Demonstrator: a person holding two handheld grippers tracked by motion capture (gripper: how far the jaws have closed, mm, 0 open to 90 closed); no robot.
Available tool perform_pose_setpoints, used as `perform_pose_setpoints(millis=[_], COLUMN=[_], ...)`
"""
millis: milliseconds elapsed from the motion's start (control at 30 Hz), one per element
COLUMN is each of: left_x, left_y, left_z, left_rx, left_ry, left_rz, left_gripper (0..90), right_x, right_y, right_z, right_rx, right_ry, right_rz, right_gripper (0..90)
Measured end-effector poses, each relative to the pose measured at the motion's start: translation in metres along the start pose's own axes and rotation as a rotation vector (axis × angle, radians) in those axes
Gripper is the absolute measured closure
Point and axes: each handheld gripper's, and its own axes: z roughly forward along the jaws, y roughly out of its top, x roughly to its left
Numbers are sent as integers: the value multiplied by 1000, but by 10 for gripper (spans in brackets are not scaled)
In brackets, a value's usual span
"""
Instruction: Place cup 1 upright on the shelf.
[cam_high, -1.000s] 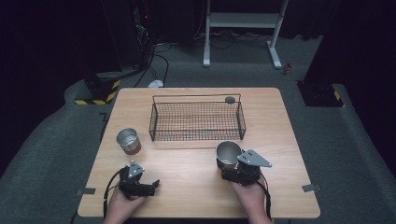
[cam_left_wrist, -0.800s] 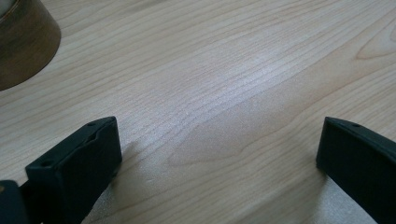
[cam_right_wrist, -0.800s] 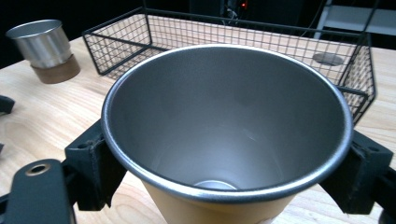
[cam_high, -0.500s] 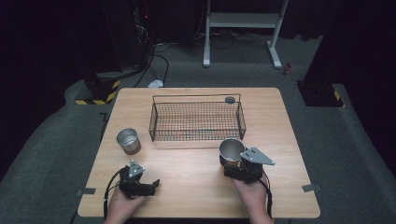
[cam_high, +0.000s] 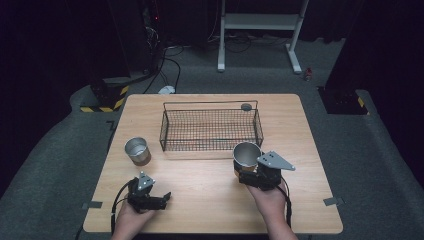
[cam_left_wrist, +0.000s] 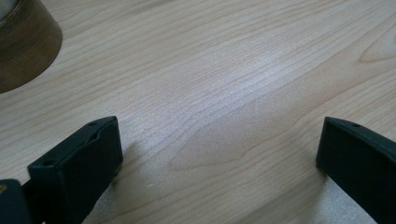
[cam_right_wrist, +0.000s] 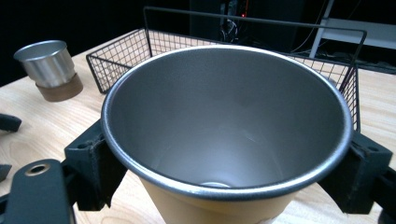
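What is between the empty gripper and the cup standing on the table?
Nothing but bare wooden table in the high view, between the open left gripper and the standing cup.

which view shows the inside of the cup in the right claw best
The right gripper view: it looks straight down into the held cup, showing its bare metal wall and bottom, with the jaws pressed on either side. The high view shows that cup small, at the right claw, its rim visible but the inside hard to read.
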Motion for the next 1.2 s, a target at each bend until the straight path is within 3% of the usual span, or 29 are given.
perform_pose_setpoints(millis=[200,767,1200], left_x=[0,0,0], left_y=[0,0,0], left_z=[0,0,0], left_rx=[1,-1,0], left_ry=[0,-11,-13], left_rz=[1,11,22], left_gripper=[6,6,6], right_x=[-3,-6,-20], right_y=[3,37,52], right_z=[3,12,25], right_rx=[1,-40,-55], right_ry=[-19,-34,-62], right_rz=[4,-6,30], right_gripper=[135,135,135])
